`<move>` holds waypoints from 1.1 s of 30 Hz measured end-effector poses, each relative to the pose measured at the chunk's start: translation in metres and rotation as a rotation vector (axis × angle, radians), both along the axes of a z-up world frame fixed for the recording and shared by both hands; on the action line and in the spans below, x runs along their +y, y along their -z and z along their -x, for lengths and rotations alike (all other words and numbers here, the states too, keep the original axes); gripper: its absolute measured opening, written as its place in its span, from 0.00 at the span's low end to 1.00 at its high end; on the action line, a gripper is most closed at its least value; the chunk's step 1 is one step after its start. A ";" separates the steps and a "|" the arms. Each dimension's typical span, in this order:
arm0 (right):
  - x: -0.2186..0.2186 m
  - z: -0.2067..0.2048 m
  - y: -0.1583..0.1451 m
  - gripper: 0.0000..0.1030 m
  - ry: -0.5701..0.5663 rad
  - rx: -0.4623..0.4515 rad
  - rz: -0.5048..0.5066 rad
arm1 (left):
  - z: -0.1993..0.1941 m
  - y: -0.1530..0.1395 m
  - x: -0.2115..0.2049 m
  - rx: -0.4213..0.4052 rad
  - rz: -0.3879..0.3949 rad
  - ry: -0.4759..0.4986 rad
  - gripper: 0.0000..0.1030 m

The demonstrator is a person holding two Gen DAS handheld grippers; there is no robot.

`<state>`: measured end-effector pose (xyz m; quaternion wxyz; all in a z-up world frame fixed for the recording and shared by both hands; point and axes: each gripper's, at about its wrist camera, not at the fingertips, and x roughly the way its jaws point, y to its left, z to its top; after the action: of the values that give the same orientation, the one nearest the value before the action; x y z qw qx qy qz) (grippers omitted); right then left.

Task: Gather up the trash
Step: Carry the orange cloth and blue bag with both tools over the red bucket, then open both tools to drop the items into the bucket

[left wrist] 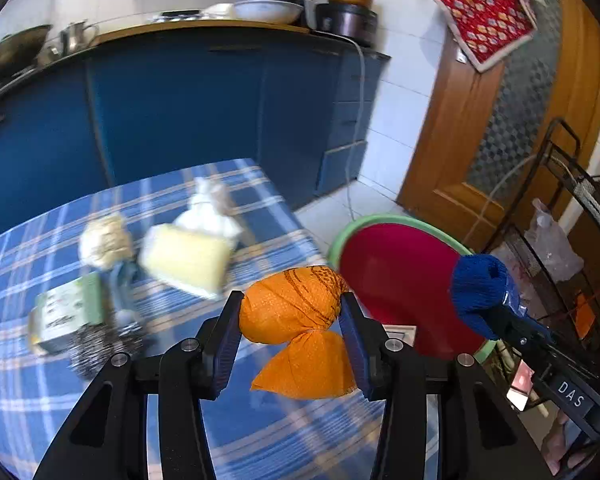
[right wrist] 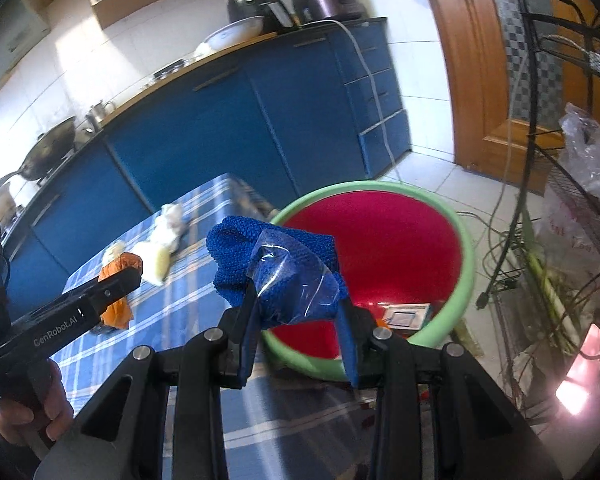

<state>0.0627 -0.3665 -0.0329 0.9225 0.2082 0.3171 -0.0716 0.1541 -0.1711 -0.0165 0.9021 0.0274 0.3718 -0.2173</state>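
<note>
I am looking down at the tabletop (left wrist: 28,380), which is wearing a blue plaid cloth with pale stripes. Just beyond its right edge the basin (right wrist: 466,280) is sitting on the tiled floor: round, smooth plastic, red inside with a pale green rim. Lying on its bottom near the front is a flat card or packet (right wrist: 406,314) with a pale border; I cannot tell what it is.

On the far left of the tabletop the remaining trash is lying blurred: a pale yellow block-shaped sponge (left wrist: 186,260), a crumpled white bag (left wrist: 210,210) behind it, a lumpy off-white wad (left wrist: 106,240), a greenish printed packet (left wrist: 68,312) and a wiry metal scrubber (left wrist: 96,350) nearest me.

My left tongs (left wrist: 292,322) are clamping an orange pouch (left wrist: 292,308), plump, finely dotted fabric pinched at the waist, held above the tabletop's right edge. My right tongs (right wrist: 298,302) are gripping a blue knitted bundle (right wrist: 276,256) partly wrapped in clear crinkly film, held over the near left rim of the basin.
</note>
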 end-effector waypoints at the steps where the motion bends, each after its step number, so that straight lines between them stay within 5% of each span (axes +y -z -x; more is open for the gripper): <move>1: -0.004 -0.001 0.001 0.37 0.008 0.004 -0.001 | -0.002 0.002 -0.008 0.003 -0.001 0.014 0.48; 18: -0.052 -0.014 0.036 0.38 0.085 0.062 -0.053 | -0.018 0.038 -0.093 0.061 -0.074 0.162 0.52; 33: -0.058 -0.023 0.046 0.42 0.082 0.077 -0.074 | -0.021 0.043 -0.095 0.067 -0.114 0.140 0.60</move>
<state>0.0853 -0.4246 -0.0793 0.8975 0.2521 0.3461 -0.1055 0.1748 -0.2660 -0.0591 0.8689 0.0971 0.4104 -0.2591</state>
